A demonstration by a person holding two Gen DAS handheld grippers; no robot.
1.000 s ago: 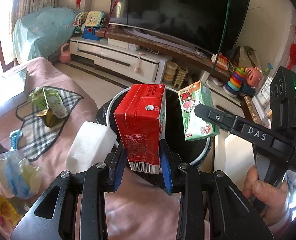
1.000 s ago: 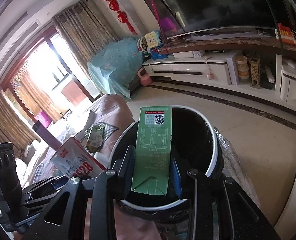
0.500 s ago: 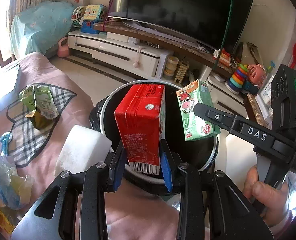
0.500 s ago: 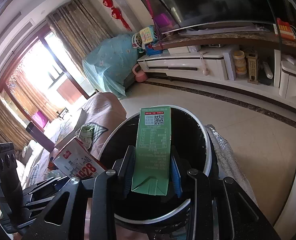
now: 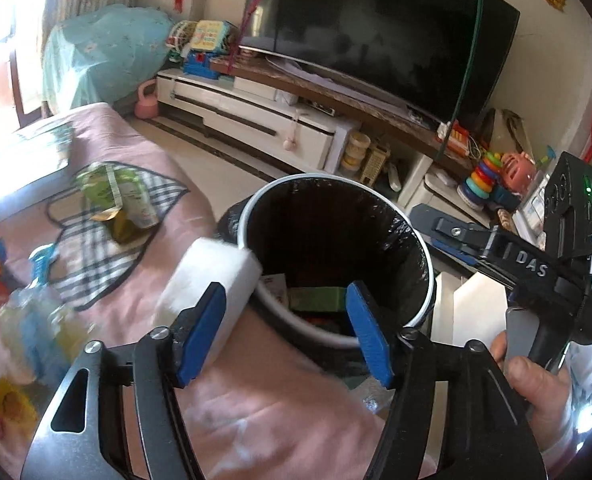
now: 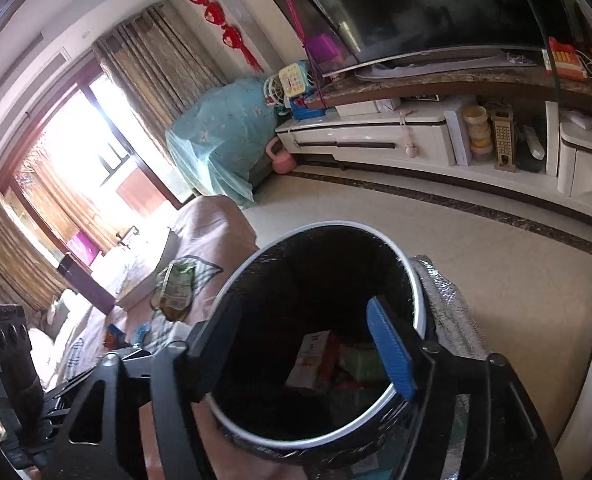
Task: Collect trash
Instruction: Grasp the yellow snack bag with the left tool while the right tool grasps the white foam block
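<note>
A round bin (image 5: 425, 256) with a white rim and black liner stands against the pink sofa cover (image 5: 256, 412). My left gripper (image 5: 286, 334) hangs over its near rim, jaws opening, nothing between them. My right gripper (image 6: 301, 348) is above the bin's mouth, jaws also opening and empty; it also shows in the left wrist view as the right gripper (image 5: 435, 232). The red carton (image 6: 315, 360) and the green carton (image 6: 359, 360) lie at the bottom of the bin. The green carton (image 5: 315, 298) shows between my left pads, down inside.
On the sofa cover lie a green pouch (image 5: 116, 200), a white foam block (image 5: 212, 280) touching the bin's rim, and a blue-and-clear wrapper (image 5: 36, 312). A TV stand (image 6: 375, 140) with toys runs along the far wall. A hand (image 5: 535, 384) holds the right gripper.
Both grippers opened. The red carton left my left jaws and the green carton left my right jaws; both now lie inside the bin.
</note>
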